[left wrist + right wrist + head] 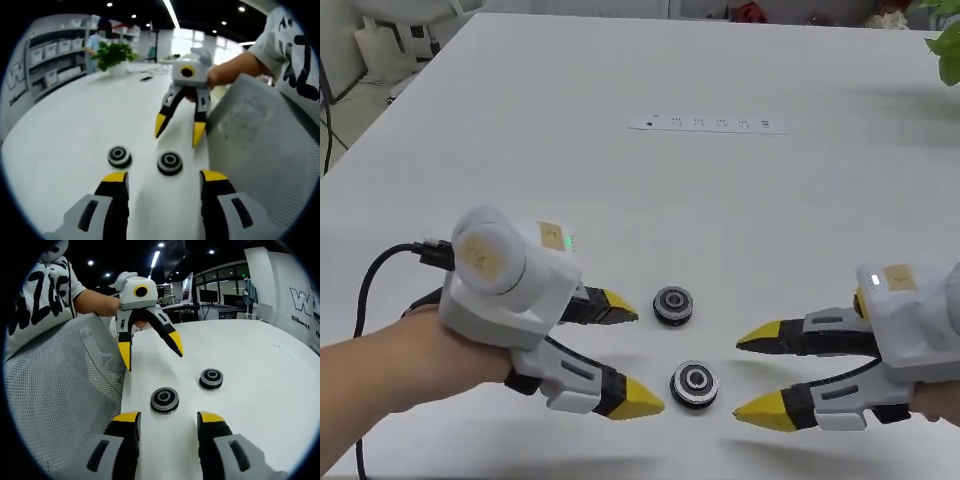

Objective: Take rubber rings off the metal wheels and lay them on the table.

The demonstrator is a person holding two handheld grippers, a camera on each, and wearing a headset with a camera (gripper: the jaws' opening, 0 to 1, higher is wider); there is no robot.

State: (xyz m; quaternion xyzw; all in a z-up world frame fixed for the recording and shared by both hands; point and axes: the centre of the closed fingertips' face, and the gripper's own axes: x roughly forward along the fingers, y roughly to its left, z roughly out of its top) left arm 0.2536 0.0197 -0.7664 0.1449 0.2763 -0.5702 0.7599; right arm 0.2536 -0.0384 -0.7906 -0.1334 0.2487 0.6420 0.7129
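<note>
Two round metal wheels, the near wheel (694,384) and the far wheel (673,305), lie flat on the smooth white table (620,200), each with a black rubber ring (165,410) around it. They sit between the left gripper (632,352) and the right gripper (748,374). Both grippers are spread wide, their yellow-tipped jaws empty. The head view adds a flat power strip (707,124). The right gripper view shows a grey mesh panel (65,390), and the left gripper view a leafy plant (114,54).
</note>
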